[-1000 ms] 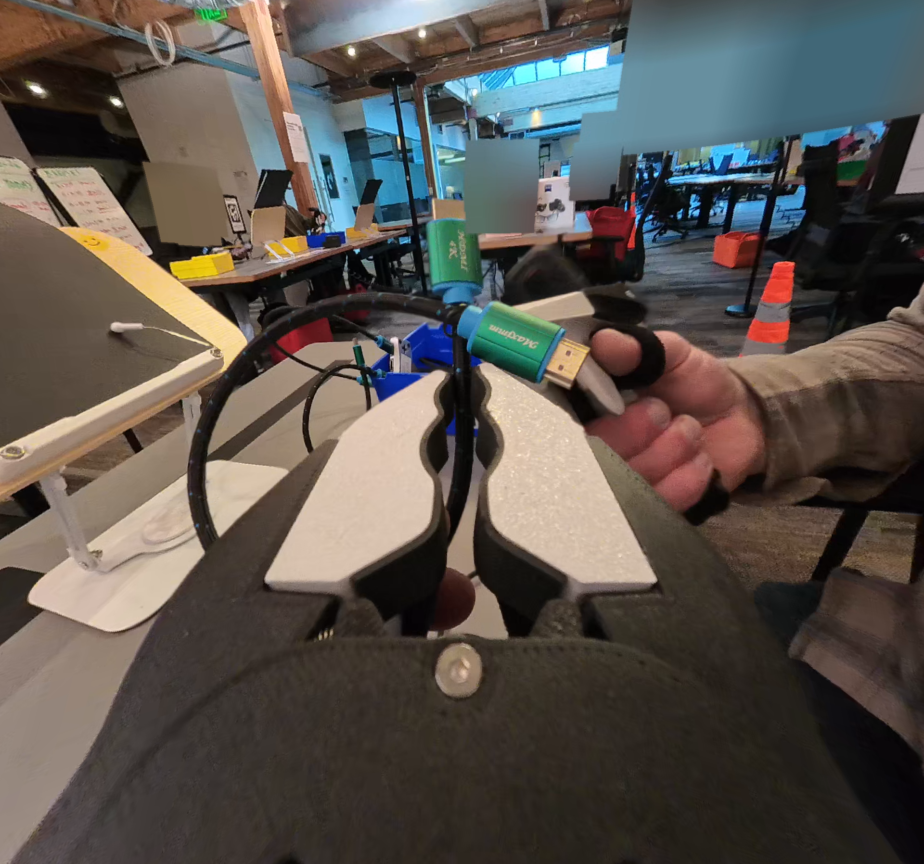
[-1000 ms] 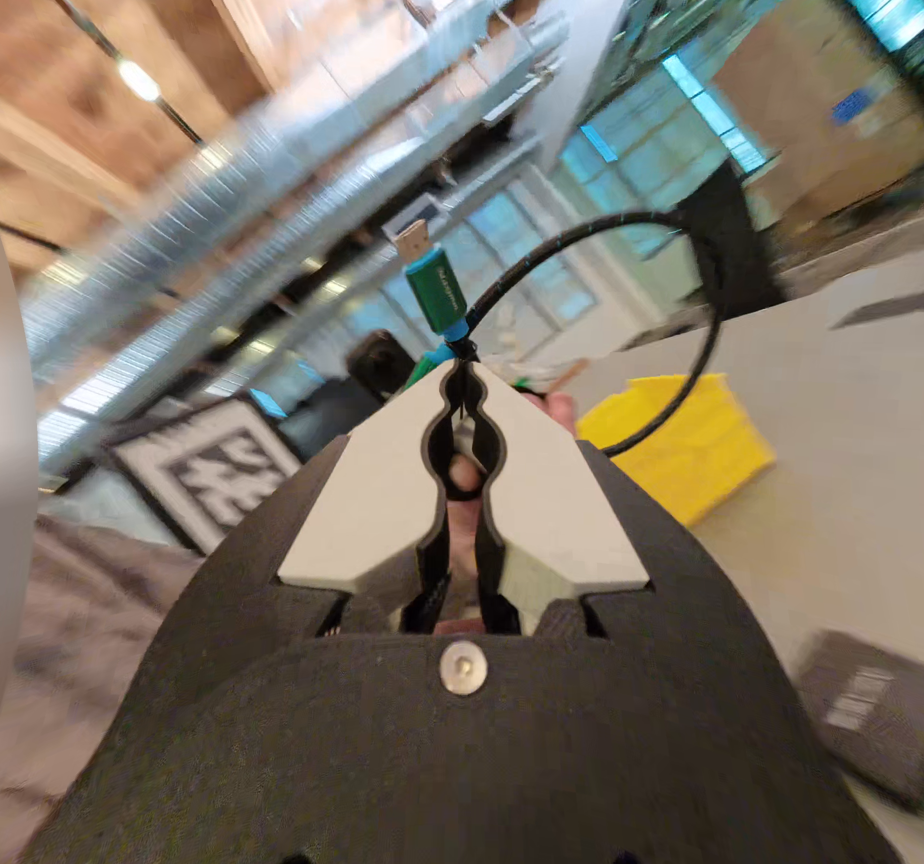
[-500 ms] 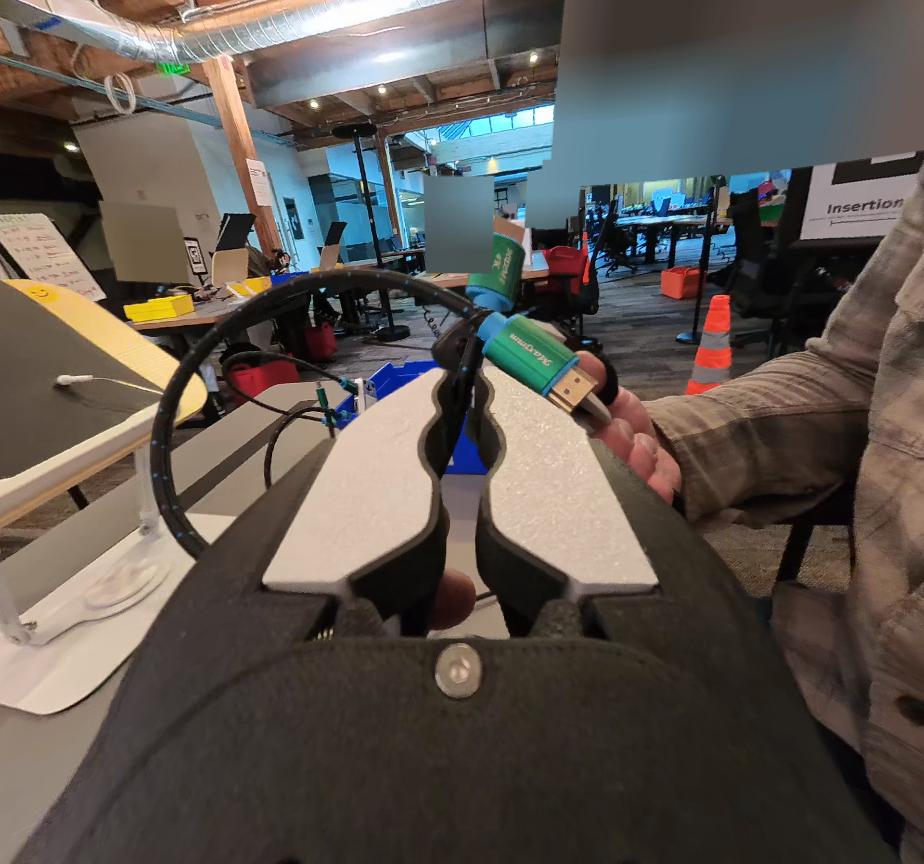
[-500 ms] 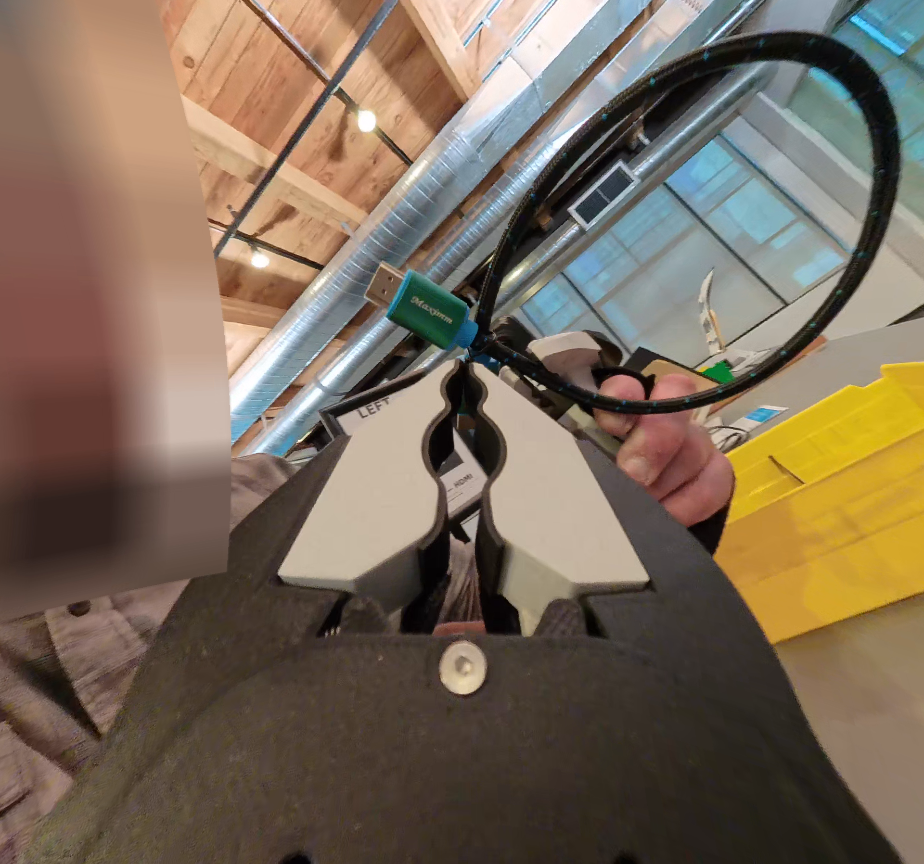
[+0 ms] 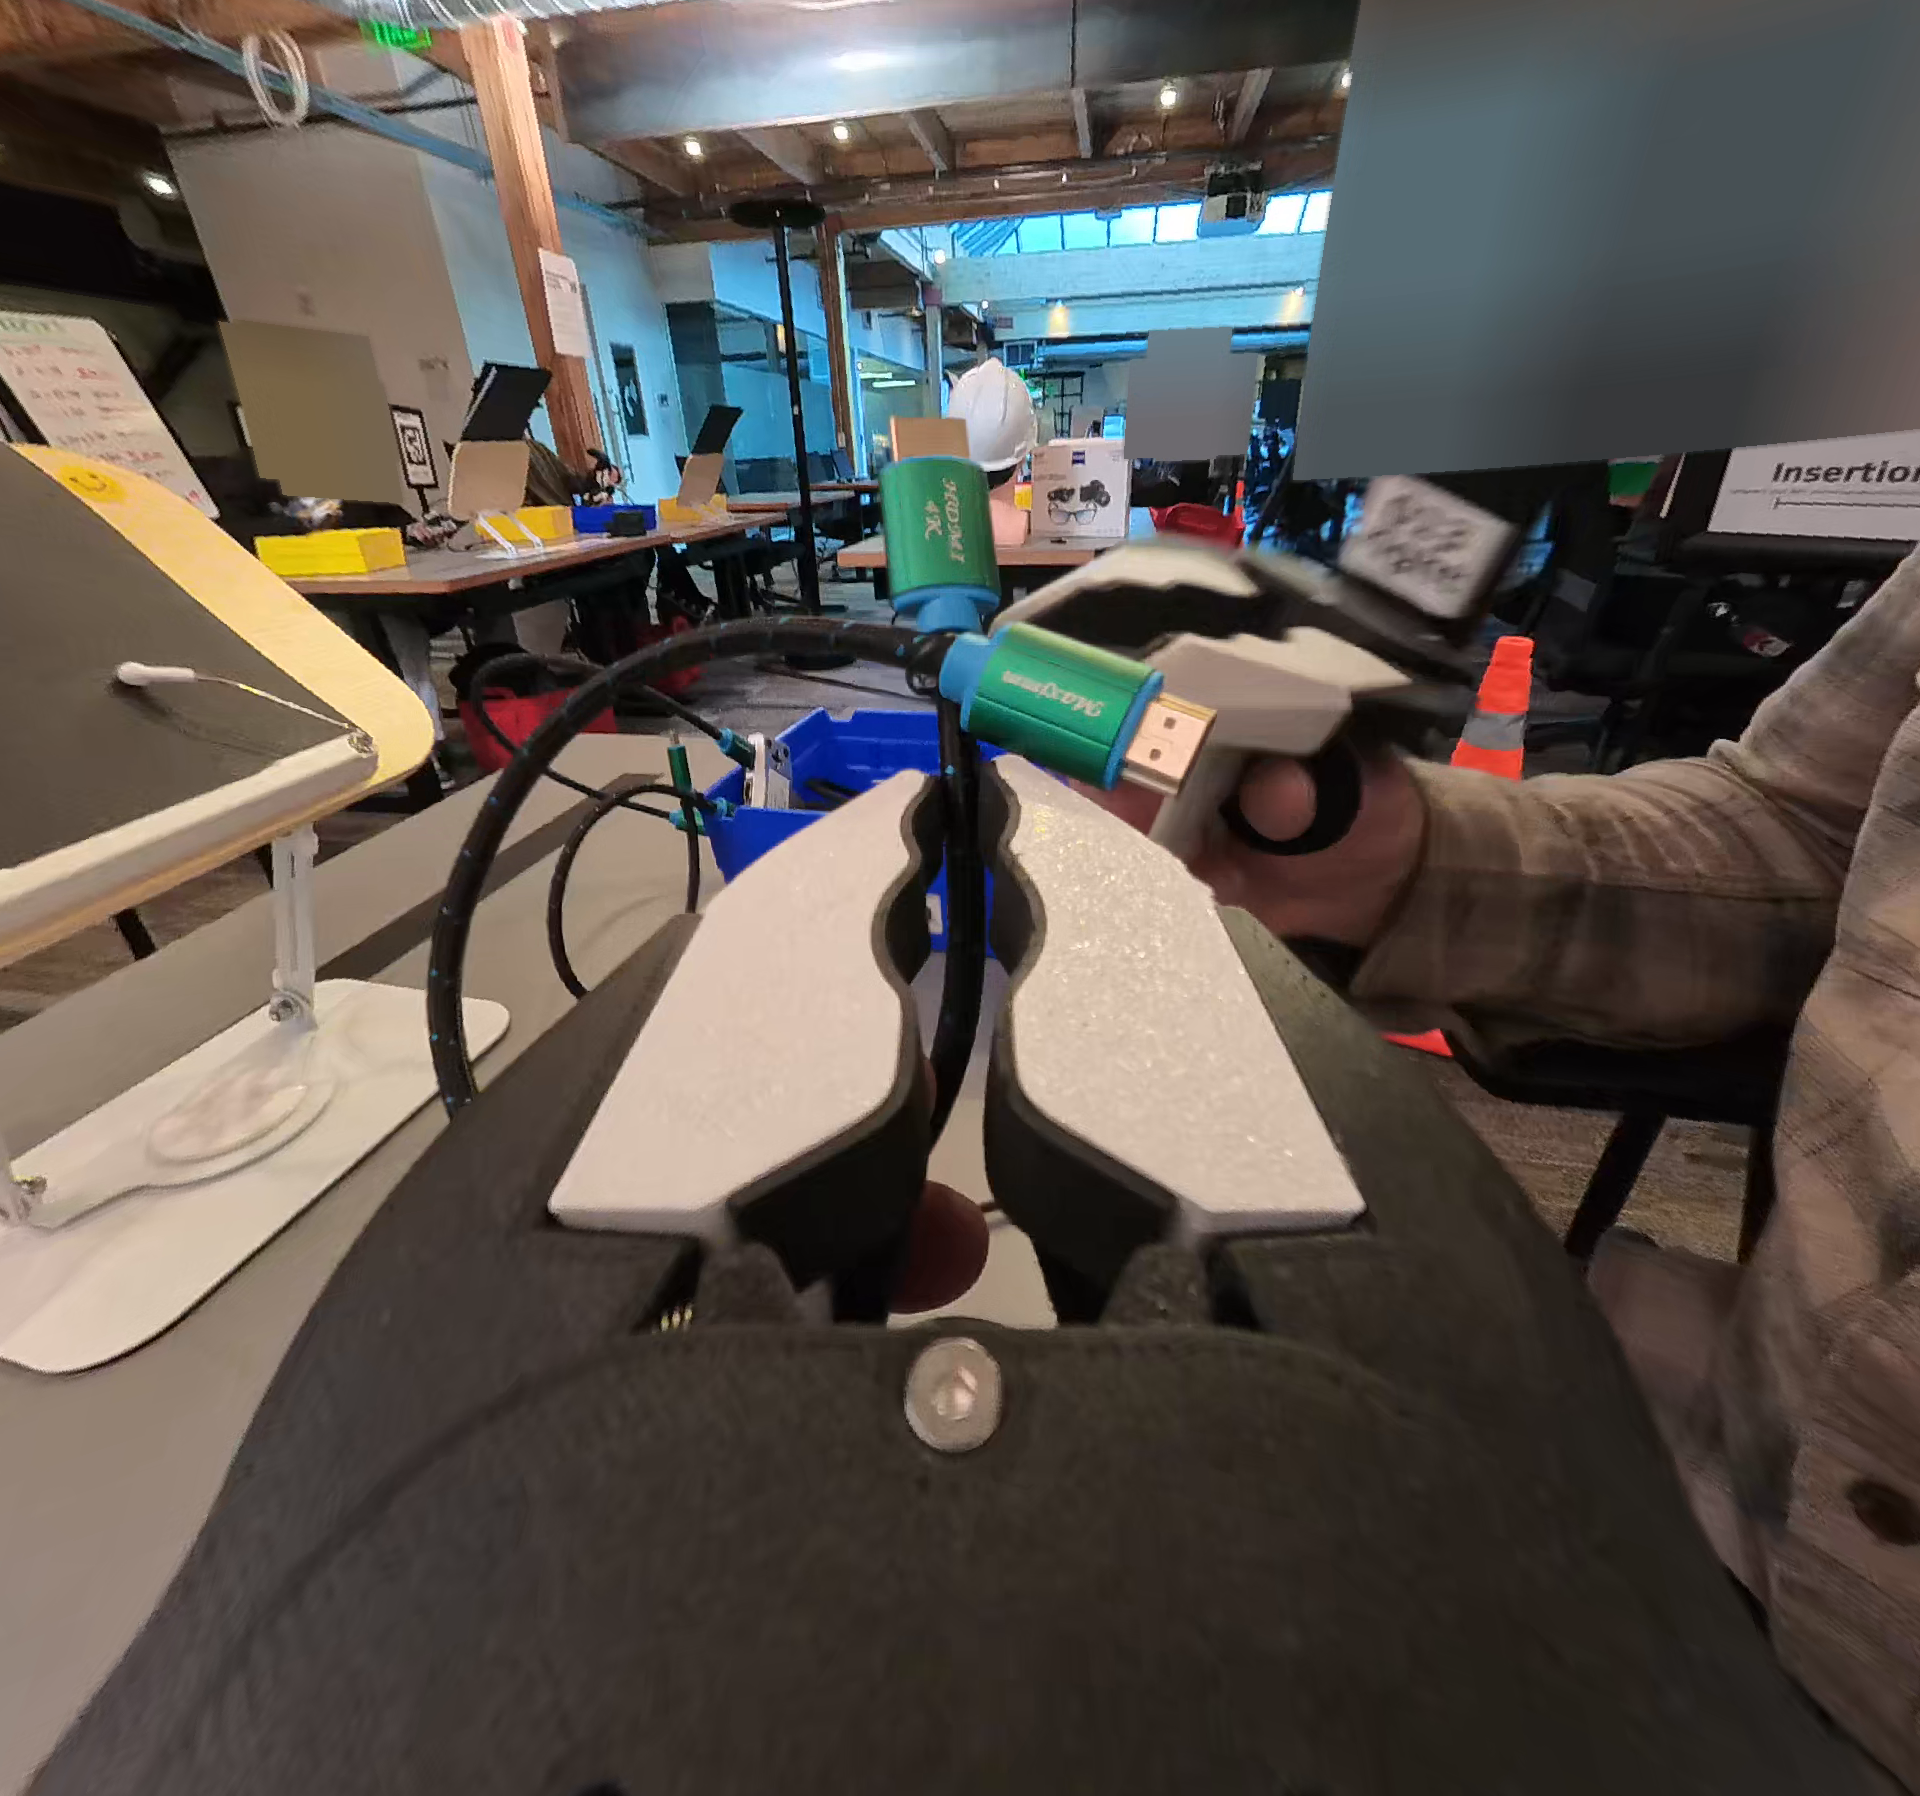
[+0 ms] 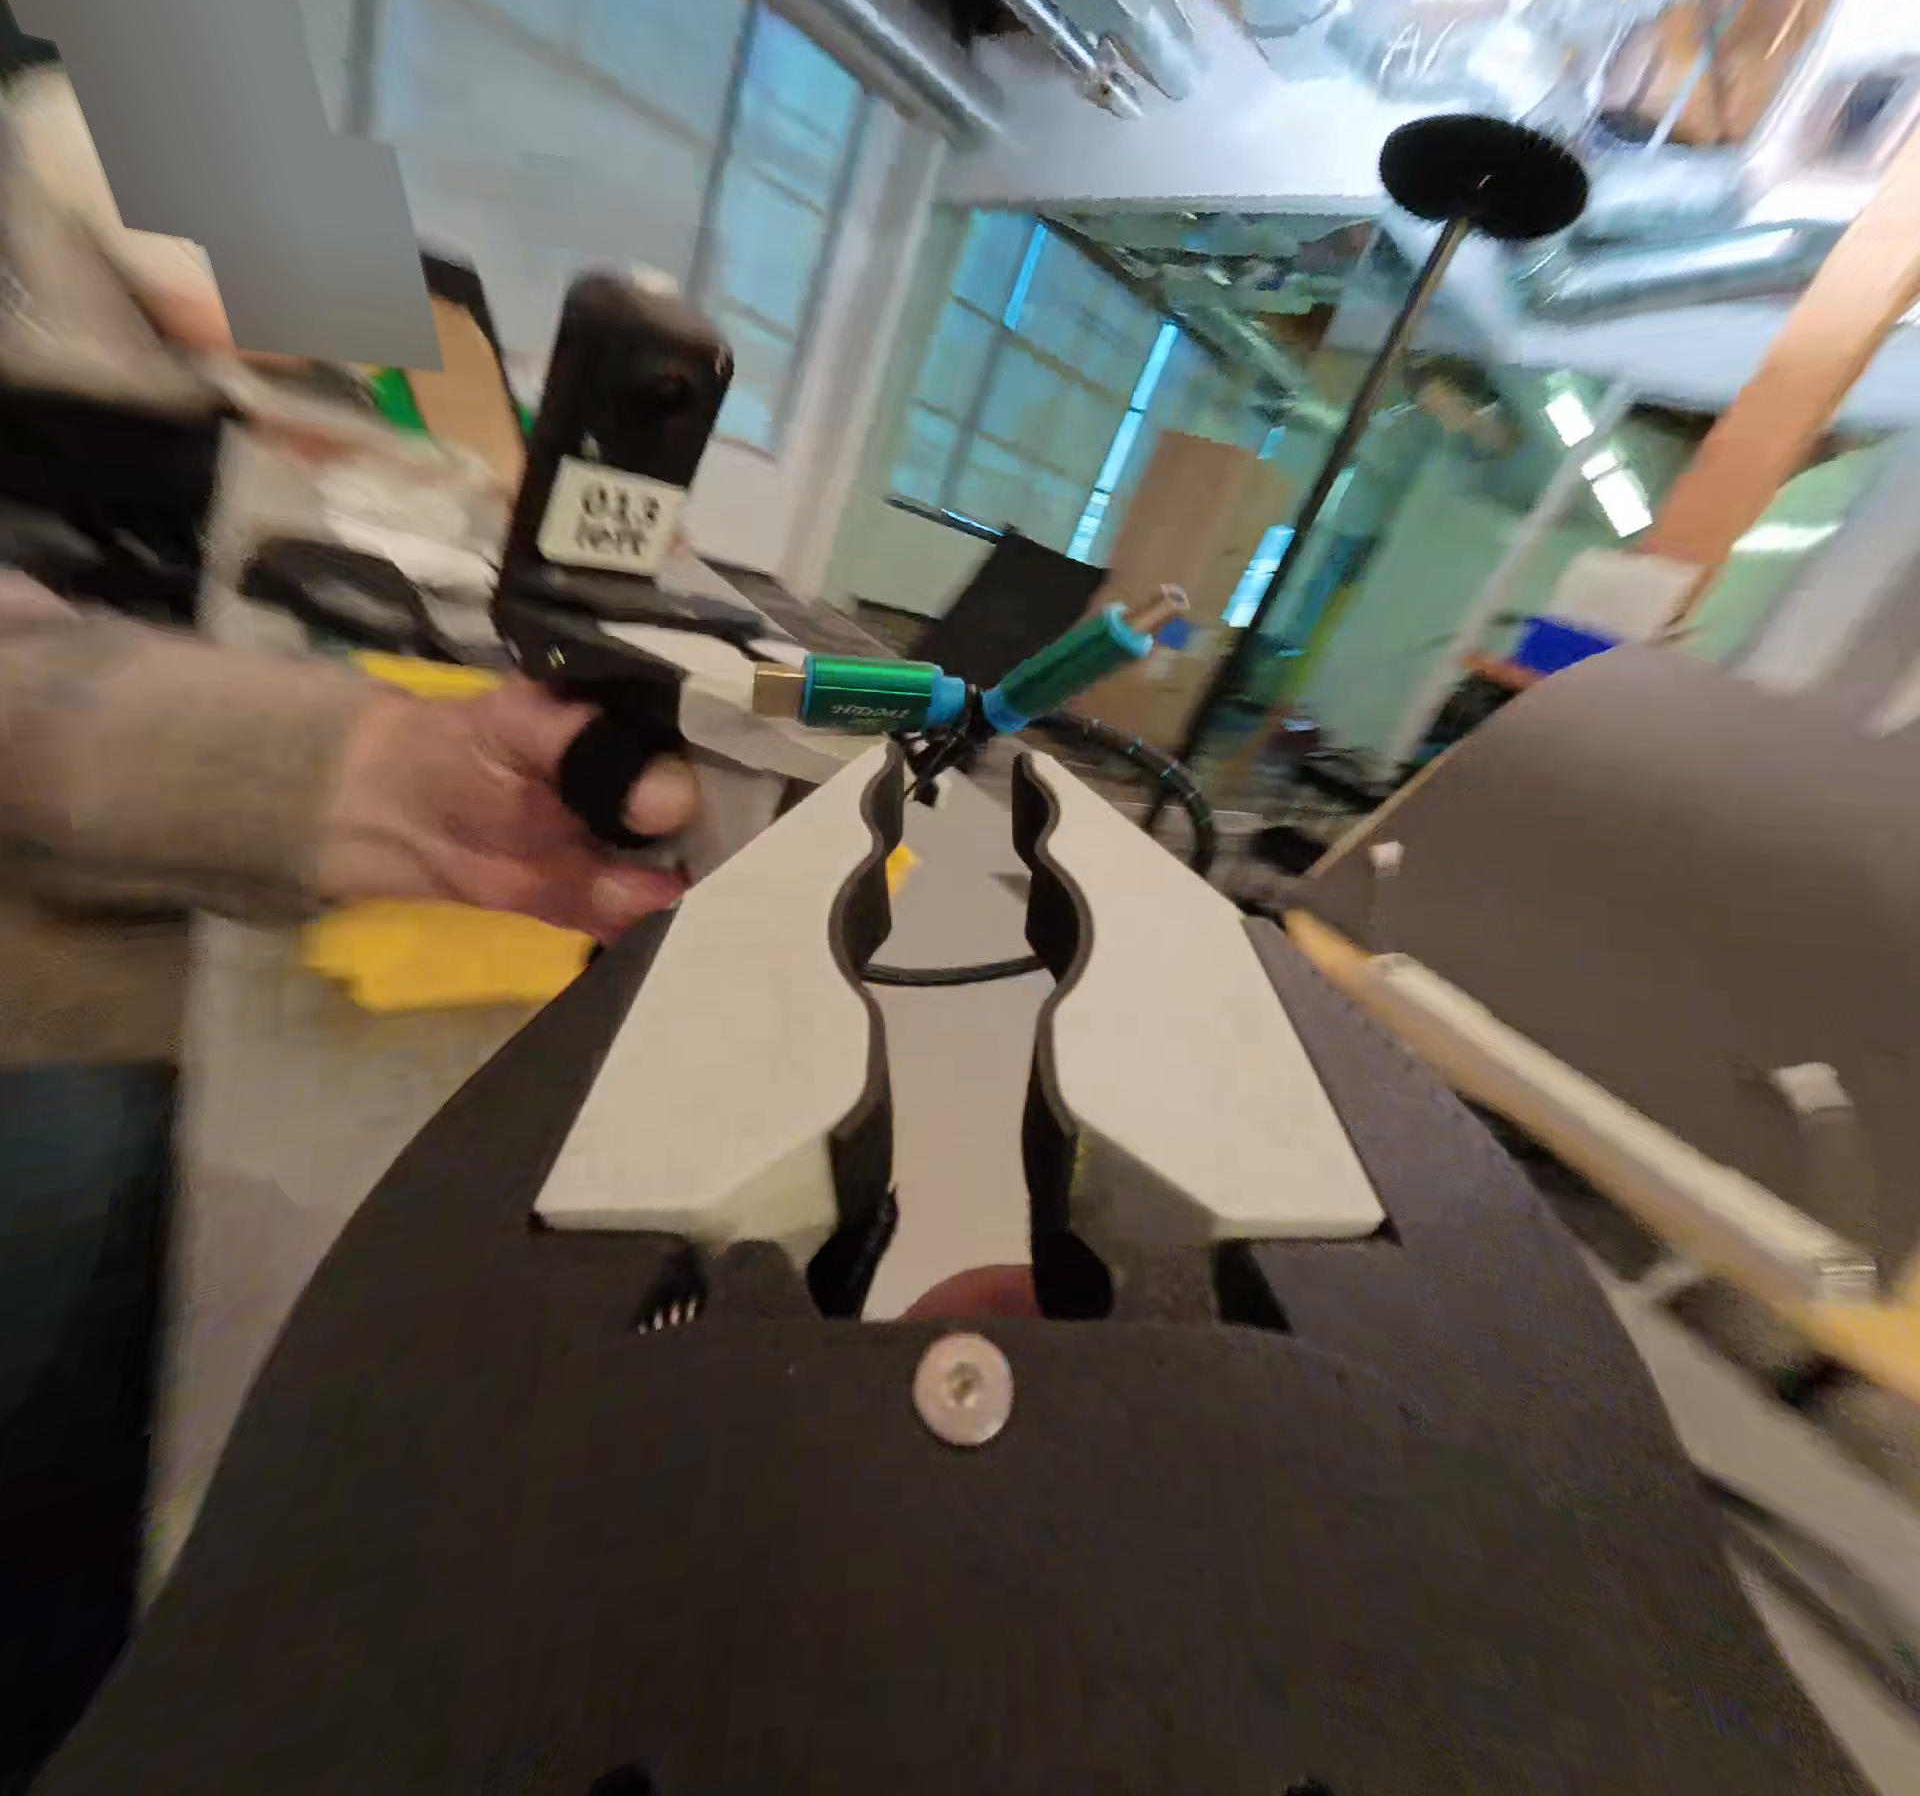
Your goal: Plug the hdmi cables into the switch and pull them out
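A black braided HDMI cable [image 5: 457,915] with two green connectors loops in front of me. My left gripper [image 5: 958,790] is shut on the cable just below the connectors. One connector [image 5: 940,531] stands upright and the other [image 5: 1070,707] points right with its gold plug bare. My right gripper [image 6: 954,770] is open and empty, its tips just short of the two connectors [image 6: 852,692] [image 6: 1070,655]. The right gripper's white fingers [image 5: 1247,676] show in the left wrist view, close behind the right-pointing plug. No switch is in view.
A grey table [image 5: 125,1538] lies below. A tilted black board with a wooden rim [image 5: 156,707] stands on a white stand [image 5: 260,1123] at the left. A blue bin [image 5: 831,770] sits behind the cable. A yellow bin [image 6: 436,946] lies near the person's hand [image 6: 468,811].
My right gripper, shut on the cable before, has opened, let go and swung round to face the connectors. My left gripper still holds the cable.
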{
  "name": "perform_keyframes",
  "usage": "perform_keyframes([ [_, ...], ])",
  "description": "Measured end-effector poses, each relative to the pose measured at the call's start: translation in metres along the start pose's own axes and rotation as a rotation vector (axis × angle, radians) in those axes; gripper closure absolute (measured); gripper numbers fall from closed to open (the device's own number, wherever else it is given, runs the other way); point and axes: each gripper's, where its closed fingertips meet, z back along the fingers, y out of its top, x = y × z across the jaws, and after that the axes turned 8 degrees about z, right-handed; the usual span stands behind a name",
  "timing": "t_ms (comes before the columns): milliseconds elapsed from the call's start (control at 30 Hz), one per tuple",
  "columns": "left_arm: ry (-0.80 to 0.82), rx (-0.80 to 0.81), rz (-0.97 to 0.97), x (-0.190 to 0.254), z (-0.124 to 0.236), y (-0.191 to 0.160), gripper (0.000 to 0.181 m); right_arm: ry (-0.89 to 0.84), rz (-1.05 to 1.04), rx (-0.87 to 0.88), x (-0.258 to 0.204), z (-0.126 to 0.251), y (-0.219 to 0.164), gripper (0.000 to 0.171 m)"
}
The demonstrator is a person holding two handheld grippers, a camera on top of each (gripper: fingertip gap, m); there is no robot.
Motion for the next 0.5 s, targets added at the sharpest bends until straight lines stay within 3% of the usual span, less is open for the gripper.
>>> perform_keyframes([
  [167,0.004,-0.018,0.014,-0.001,-0.003,-0.004,0.176,-0.072,0.477,-0.146,-0.013,-0.005,-0.013,0.151],
  [300,0.014,-0.032,0.010,-0.002,-0.004,-0.007,0.176,-0.190,0.629,-0.188,-0.002,-0.005,-0.012,0.154],
  [500,0.016,-0.043,0.018,-0.003,-0.004,-0.009,0.176,-0.211,0.754,-0.204,-0.004,-0.006,-0.011,0.160],
])
